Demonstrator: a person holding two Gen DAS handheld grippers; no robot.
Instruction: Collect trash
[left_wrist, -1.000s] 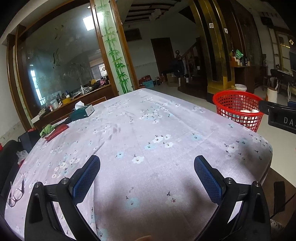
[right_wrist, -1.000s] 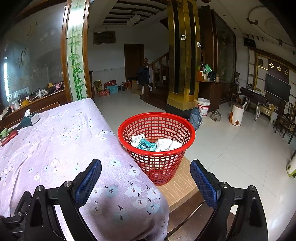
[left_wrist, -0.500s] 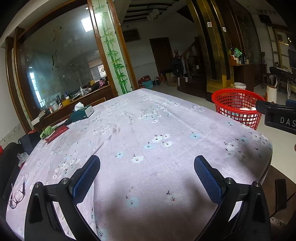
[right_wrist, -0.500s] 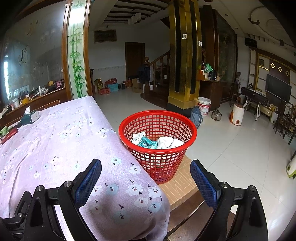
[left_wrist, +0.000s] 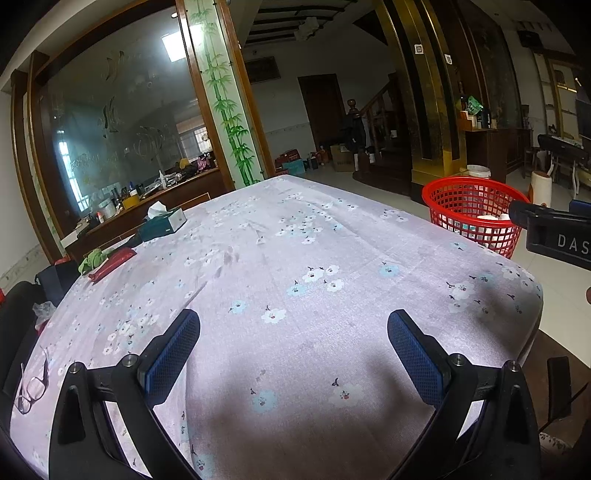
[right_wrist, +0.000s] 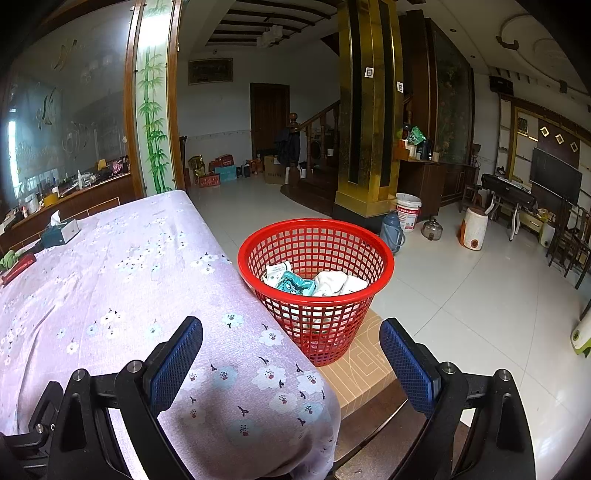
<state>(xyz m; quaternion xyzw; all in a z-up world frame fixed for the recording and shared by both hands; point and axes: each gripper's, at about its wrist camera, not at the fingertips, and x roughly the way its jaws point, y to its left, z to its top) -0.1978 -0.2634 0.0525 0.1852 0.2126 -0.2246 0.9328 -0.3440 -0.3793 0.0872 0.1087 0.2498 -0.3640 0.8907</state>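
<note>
Both jaws wide and empty: left gripper over bare floral tablecloth, right gripper at table edge, red basket just ahead already holding wrappers and tissue; looks near done.

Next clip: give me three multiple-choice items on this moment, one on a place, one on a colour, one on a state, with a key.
1. Where does the basket stand?
A. on the table's middle
B. on a box beside the table's edge
C. under the stairs

2. What colour is the basket?
A. red
B. blue
C. white

3. How is the right hand-held gripper?
A. shut on a wrapper
B. shut, empty
C. open, empty

Key: 1 B, it rests on the patterned box next to the tablecloth. 2 A, its mesh is red. 3 C, its fingers stand wide apart, nothing between them.
</note>
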